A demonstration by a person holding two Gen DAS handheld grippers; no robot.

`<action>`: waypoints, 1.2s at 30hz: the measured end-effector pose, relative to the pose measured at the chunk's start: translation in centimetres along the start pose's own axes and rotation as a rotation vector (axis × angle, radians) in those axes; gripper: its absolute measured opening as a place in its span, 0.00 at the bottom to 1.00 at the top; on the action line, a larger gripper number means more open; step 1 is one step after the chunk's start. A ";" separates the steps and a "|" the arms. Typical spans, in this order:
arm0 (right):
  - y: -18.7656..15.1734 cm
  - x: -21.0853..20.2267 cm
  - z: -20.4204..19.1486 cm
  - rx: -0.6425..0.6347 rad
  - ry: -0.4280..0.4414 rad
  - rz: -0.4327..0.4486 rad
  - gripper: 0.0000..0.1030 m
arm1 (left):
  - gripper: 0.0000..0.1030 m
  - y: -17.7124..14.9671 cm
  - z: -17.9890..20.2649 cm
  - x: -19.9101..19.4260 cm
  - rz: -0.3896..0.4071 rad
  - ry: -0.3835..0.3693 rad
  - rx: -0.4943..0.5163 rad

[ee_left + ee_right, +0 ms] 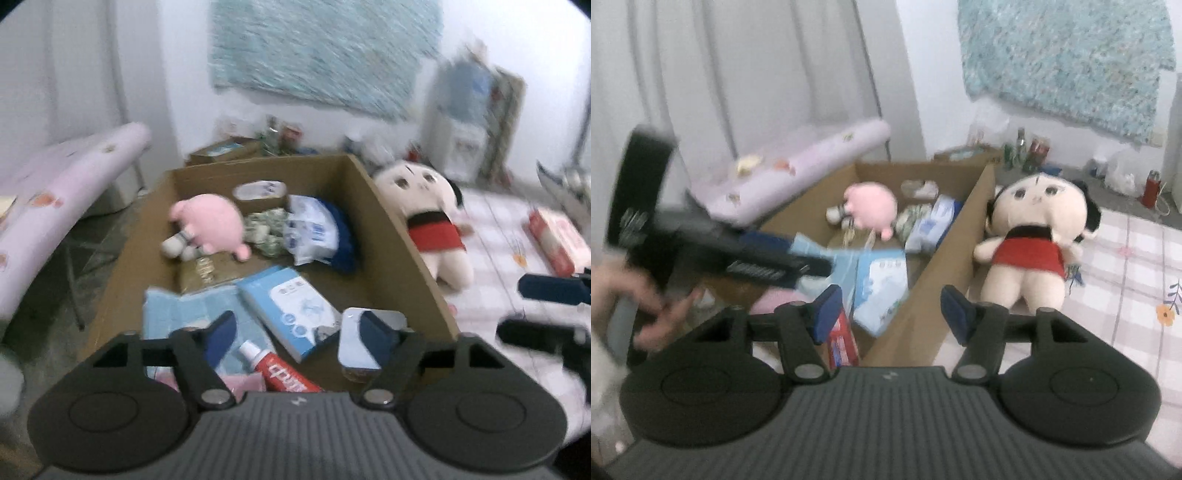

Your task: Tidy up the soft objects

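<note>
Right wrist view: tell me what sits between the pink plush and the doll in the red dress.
The cardboard box's right wall separates them. The pink plush lies inside with wrapped packs beside it; the doll lies outside on the checked cloth.

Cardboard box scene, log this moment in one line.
pink plush: in cardboard box | doll: outside, beside box | both hand-held grippers: open, empty

Your left wrist camera looks down close over the cardboard box; your right sits just beside its right wall, doll at one o'clock. Both share them.
</note>
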State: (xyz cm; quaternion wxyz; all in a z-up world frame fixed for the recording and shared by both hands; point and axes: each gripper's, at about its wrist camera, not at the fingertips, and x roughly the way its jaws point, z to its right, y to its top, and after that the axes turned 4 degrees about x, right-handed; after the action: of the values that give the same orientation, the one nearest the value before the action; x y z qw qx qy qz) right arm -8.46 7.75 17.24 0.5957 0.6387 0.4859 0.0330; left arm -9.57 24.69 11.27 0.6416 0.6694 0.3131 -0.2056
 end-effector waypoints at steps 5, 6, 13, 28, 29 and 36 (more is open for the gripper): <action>-0.3 1.7 0.4 0.066 -0.010 -0.031 0.63 | 0.71 -3.2 -1.1 0.0 -0.023 0.027 -0.131; -0.6 1.9 0.2 0.065 -0.014 -0.034 0.63 | 0.71 -3.7 -1.0 -0.1 -0.029 0.045 -0.126; -2.4 3.1 -2.0 0.057 -0.024 -0.036 0.72 | 0.74 -6.2 -0.1 -1.7 0.013 0.111 -0.109; -5.3 6.0 0.3 0.080 -0.068 -0.158 0.54 | 0.72 -6.8 0.5 -1.6 -0.035 0.075 -0.060; -5.3 5.7 0.5 0.074 -0.066 -0.164 0.54 | 0.71 -6.9 0.5 -1.7 -0.040 0.062 -0.066; -5.9 4.2 0.5 0.033 -0.035 -0.196 0.54 | 0.69 -8.0 0.9 -3.1 -0.063 -0.011 -0.088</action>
State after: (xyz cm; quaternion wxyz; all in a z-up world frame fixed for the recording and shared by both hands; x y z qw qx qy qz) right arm -9.41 9.02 10.15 0.5940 0.5983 0.5360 -0.0446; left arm -17.18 23.17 7.45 0.6654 0.6291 0.3391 -0.2155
